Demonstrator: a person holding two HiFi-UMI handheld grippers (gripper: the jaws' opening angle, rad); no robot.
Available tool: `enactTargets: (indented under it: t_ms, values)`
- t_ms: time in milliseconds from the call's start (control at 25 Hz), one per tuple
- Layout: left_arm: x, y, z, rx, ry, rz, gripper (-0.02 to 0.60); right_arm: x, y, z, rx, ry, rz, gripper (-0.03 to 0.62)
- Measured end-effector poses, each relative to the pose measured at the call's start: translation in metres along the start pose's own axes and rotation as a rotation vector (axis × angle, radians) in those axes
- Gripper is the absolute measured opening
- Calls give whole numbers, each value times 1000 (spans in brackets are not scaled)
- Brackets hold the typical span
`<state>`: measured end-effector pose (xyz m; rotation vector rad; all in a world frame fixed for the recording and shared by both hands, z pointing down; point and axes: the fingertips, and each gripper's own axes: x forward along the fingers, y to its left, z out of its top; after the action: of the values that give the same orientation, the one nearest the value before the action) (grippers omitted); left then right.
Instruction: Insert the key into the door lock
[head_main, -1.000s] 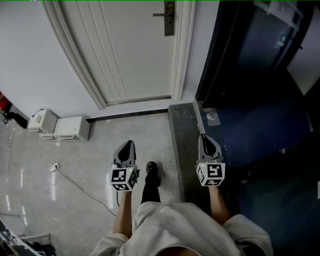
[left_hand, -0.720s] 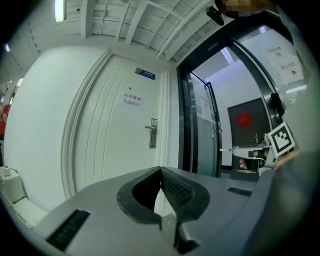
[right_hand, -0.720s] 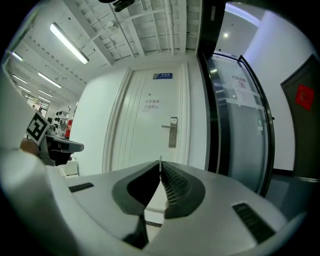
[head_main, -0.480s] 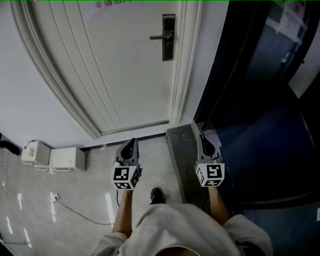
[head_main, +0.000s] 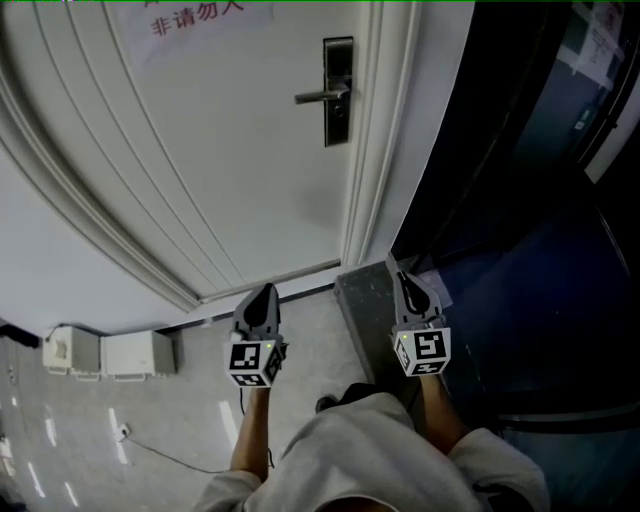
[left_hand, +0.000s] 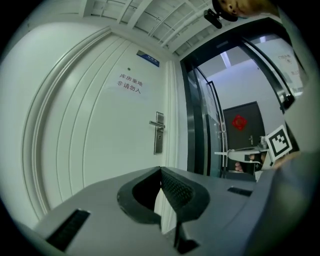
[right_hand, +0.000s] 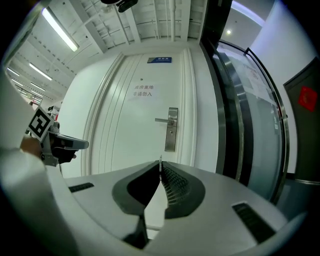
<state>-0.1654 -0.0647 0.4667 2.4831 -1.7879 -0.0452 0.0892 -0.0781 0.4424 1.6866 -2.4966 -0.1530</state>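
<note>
**Right gripper (right_hand: 160, 164) clamped on thin metal key (right_hand: 160, 159), lock well ahead**

White paper sign (right_hand: 142, 90) on the white panelled door (right_hand: 125, 135) read "库房重地 非请勿入". The key's tip poked out past the closed grey jaws, long axis level, aimed at the door. It was well apart from the upright silver lock plate (right_hand: 171, 131). Left gripper (left_hand: 160, 169) had its jaws together, empty.

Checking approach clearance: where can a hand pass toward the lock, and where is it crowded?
Free: the door panel left of the lever handle, below the paper sign; the floor tiles between the left gripper and the white boxes. Crowded: the wall foot at left, with those boxes and a cable; the door frame hugs the lock plate's right.
</note>
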Motion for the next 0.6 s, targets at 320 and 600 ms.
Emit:
enactTargets:
  t_ms: [320, 600]
  values:
    - [65, 28, -23, -21, 47, 5, 18, 76, -19, -12, -11, 21, 5, 29]
    - [126, 53, -3, 5, 24, 69, 18, 155, -48, 13, -15, -60, 52, 29]
